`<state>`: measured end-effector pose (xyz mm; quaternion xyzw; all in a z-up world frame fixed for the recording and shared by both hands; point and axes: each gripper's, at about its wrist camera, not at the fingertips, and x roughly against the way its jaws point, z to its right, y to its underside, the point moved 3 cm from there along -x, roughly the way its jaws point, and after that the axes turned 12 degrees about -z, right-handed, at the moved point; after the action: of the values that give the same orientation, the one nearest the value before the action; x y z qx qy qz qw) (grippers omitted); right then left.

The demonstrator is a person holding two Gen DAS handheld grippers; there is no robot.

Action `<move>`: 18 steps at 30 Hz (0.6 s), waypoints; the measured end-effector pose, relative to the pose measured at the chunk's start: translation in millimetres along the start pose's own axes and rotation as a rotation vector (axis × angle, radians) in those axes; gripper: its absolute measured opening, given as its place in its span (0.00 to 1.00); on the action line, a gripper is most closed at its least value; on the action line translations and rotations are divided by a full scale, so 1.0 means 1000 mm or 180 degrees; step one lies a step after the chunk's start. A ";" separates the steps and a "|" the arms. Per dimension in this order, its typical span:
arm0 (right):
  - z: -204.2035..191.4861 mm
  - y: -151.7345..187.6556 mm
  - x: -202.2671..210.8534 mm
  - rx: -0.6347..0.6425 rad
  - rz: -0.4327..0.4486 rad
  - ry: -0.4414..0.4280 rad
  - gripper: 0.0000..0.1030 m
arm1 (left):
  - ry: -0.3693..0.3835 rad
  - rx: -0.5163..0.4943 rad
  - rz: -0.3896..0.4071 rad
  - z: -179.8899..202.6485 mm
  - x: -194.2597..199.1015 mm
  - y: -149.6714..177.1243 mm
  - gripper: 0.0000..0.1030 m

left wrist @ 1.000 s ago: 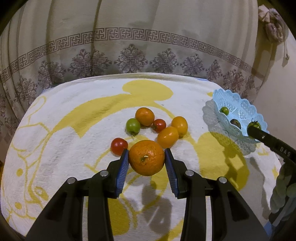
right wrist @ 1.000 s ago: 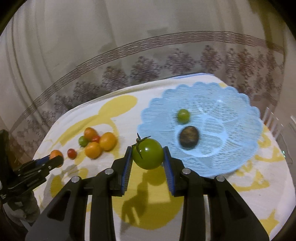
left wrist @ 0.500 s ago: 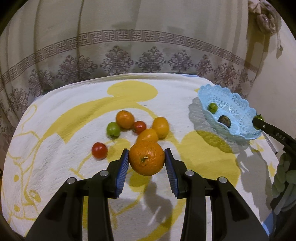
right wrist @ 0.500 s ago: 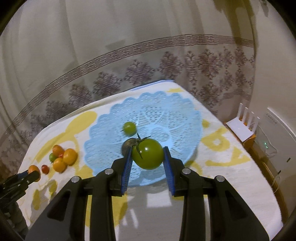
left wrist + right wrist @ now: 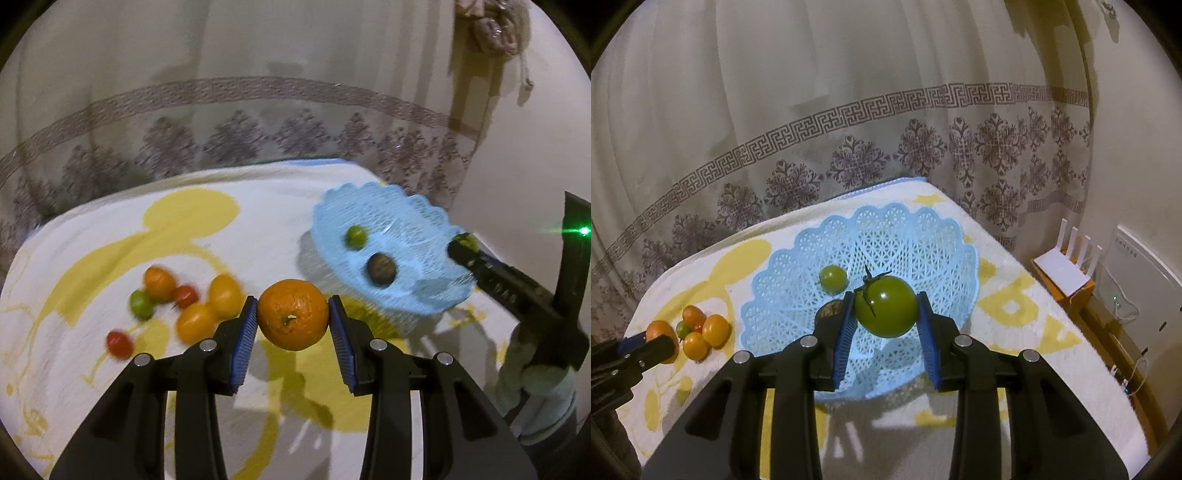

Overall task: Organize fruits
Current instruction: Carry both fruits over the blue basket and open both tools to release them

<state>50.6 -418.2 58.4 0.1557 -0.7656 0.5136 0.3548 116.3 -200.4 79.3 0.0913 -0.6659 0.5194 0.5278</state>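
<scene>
Your left hand-held gripper (image 5: 292, 320) is squeezing an orange (image 5: 292, 314) between its two blue pads. The orange is up in the air over the table (image 5: 110, 236), which has a white and yellow cloth on it. It hangs between the pile of small fruits and the blue basket (image 5: 413, 218).

Your right hand-held gripper (image 5: 886, 314) is clamped on a big green tomato (image 5: 886, 306) with a dark stem on top. It holds the tomato over the blue basket (image 5: 798, 266).

Inside the basket lies a small green tomato (image 5: 833, 278). A dark brown fruit (image 5: 381, 268) lies there too, near the small green one. In the right wrist view the gripper hides most of the brown fruit.

The pile of small fruits sits on the cloth, away from the basket on its left. It has three orange ones, a little green one (image 5: 140, 303) and a small red one (image 5: 185, 295) all close together. One more red tomato (image 5: 119, 343) lies a bit apart from the pile, nearer to you. The left wrist view is blurry, so their shapes are hard to make out.

A patterned curtain (image 5: 886, 147) hangs behind the table.
</scene>
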 end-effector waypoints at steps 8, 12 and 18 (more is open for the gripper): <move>0.012 -0.001 -0.002 -0.0085 0.0102 0.0071 0.33 | 0.0125 -0.0182 0.0134 0.040 -0.027 -0.027 0.38; 0.022 -0.002 -0.003 -0.0175 0.0141 0.0087 0.33 | 0.0088 -0.0285 0.0169 0.053 -0.036 -0.033 0.38; 0.025 0.000 -0.004 -0.0198 0.0168 0.0114 0.33 | 0.0146 -0.0340 0.0139 0.063 -0.048 -0.035 0.38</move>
<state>43.7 -441.1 50.3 0.1151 -0.7785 0.5014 0.3596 122.0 -285.7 67.7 0.0366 -0.6822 0.4965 0.5356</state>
